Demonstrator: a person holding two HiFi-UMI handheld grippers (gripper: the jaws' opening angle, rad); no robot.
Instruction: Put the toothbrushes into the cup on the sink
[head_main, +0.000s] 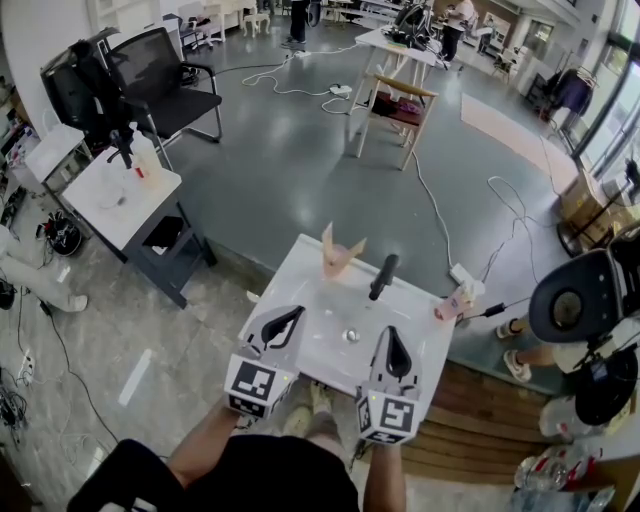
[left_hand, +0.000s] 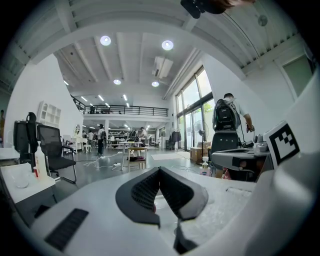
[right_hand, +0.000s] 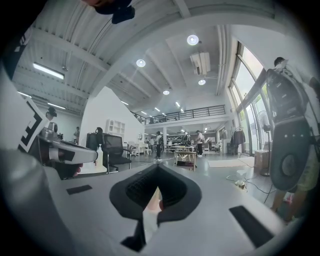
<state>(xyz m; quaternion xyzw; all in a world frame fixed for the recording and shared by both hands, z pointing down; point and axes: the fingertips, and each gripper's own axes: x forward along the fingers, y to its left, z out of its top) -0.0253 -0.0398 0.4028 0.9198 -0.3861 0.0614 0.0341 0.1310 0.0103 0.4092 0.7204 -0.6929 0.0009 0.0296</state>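
In the head view a white sink (head_main: 300, 262) stands in front of me, with a black faucet (head_main: 383, 277) at its back. A peach-coloured holder (head_main: 338, 256) with pointed pieces sticking up sits at the back rim, left of the faucet. A small pink cup (head_main: 455, 303) stands on the right rim; what is in it is too small to tell. My left gripper (head_main: 295, 314) hovers shut over the sink's left front, holding nothing. My right gripper (head_main: 391, 334) hovers shut over the right front, also holding nothing. Each gripper view shows its jaws closed together: left gripper (left_hand: 160, 171), right gripper (right_hand: 158, 169).
A drain (head_main: 351, 335) sits mid-basin between the grippers. A low white table (head_main: 120, 195) with bottles stands at the left, with a black office chair (head_main: 165, 85) behind it. A wooden stool (head_main: 392, 110) and cables lie beyond the sink. A black seat (head_main: 575, 300) is at the right.
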